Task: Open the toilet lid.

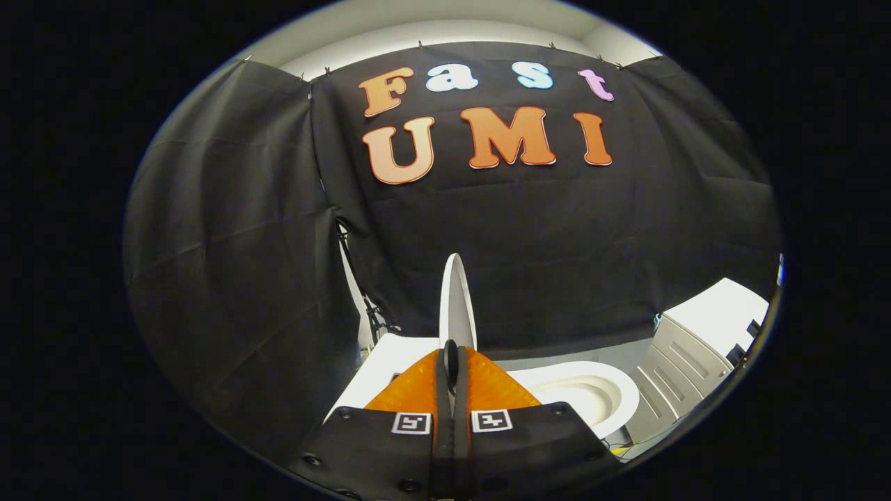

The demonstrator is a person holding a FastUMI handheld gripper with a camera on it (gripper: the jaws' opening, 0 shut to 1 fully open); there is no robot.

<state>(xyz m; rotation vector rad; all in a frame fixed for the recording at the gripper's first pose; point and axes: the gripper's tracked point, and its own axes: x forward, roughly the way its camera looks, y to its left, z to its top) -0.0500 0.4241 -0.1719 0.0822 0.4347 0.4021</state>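
Note:
The white toilet lid (457,296) stands raised and nearly upright, seen edge-on, rising straight up from between my fingers. My gripper (452,356) is shut on the lid's rim, one finger on each face of it. To the right of the lid lies the white seat ring and open bowl (592,393). On the left of the lid sits the white tank top (390,358). The lid's lower part and hinge are hidden behind my fingers.
A white cabinet with ribbed panels (696,341) stands to the right beyond the bowl. Black cloth walls close the booth behind and to the left. A dark stand leg (362,292) runs down beside the tank.

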